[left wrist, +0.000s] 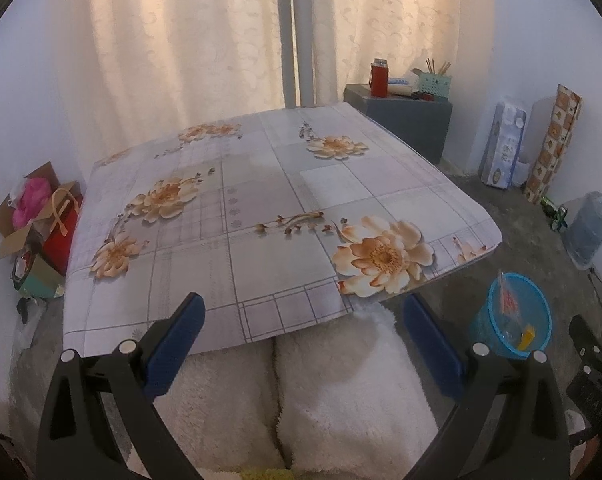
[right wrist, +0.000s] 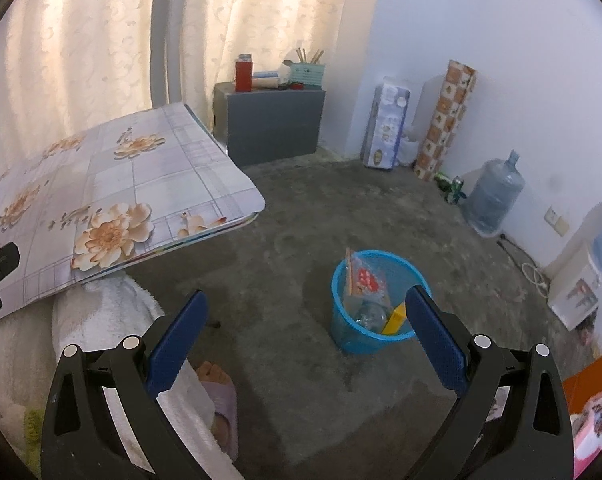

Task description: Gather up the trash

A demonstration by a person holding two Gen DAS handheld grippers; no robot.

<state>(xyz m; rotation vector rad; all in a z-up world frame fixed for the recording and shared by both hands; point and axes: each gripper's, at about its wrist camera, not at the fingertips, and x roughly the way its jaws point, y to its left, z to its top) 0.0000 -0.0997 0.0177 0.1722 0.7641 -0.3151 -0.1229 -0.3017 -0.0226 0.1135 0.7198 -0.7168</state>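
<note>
From where I sit, the collecting looks close to finished, if not finished outright: the worktop (left wrist: 261,184), covered in its flowered cloth, shows no scrap or wrapper anywhere on the surface I can see, and the blue bin (right wrist: 375,300) on the concrete floor already holds trash (right wrist: 367,280), namely a red-and-white wrapper standing against the inner wall, a yellow piece low at the rim, and something clear and crumpled at the bottom that I cannot identify. Whether anything lies under the worktop or behind me I cannot tell. The bin stands on the floor just off the worktop's near right corner, apart from it, and in the left view it shows at the lower right with the same wrapper poking up. My left claw (left wrist: 305,340) is spread wide with nothing between its blue pads, held low over the person's white fleece-covered lap and pointing across the near edge of the worktop. My right claw (right wrist: 307,336) is equally wide open and empty, tilted down toward the floor with the bin sitting just behind its right finger, so I judge it to be poised near the bin rather than reaching for anything. A slippered foot (right wrist: 221,396) shows below it.
</note>
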